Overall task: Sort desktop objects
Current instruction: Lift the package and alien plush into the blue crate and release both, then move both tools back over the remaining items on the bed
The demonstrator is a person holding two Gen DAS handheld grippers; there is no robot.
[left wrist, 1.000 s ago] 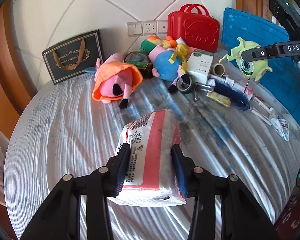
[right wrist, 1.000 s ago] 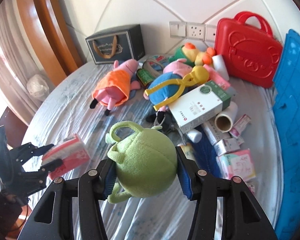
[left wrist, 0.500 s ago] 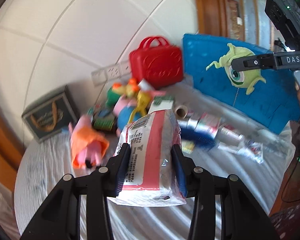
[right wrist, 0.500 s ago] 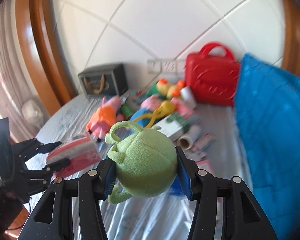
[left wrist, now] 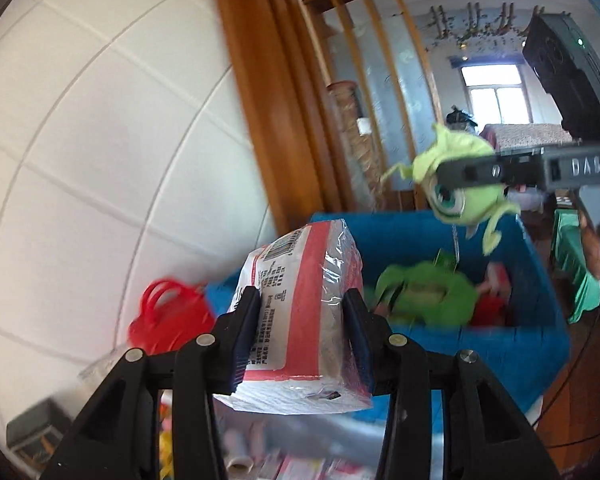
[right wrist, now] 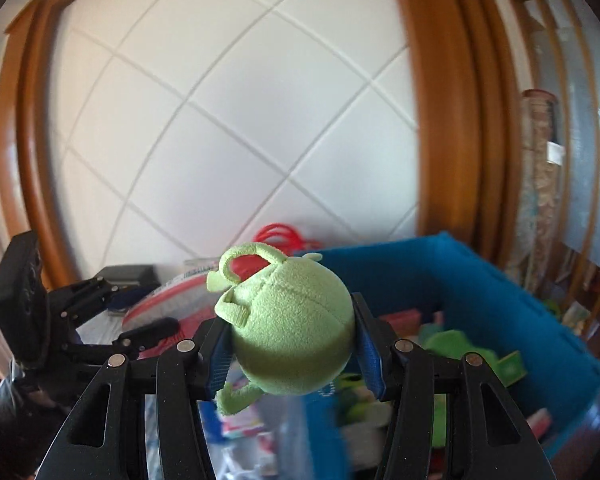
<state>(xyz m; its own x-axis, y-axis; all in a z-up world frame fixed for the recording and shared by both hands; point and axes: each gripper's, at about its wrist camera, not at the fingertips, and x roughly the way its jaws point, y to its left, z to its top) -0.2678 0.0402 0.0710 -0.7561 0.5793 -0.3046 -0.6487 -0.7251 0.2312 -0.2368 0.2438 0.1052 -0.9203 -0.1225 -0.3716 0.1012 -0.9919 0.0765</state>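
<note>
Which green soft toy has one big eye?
The round light-green plush monster pinched in the right gripper. The darker green plush lies in the blue bin, no eye visible.

Only a small, blurry bit of the table (left wrist: 300, 436) showed, low down. It had a pale cloth on it. A red case (left wrist: 168, 320) with a handle stood at the far edge, by the white wall. A dark box (left wrist: 34, 430) sat at the far edge too, well apart from the case, on the left. Nearer in lay a small roll (left wrist: 239, 467) and some pink packs (left wrist: 300, 472), too blurry to name. A big blue bin (left wrist: 512, 344) stood by the right edge. Whether it sat on the table or beside it could not be told.
</note>
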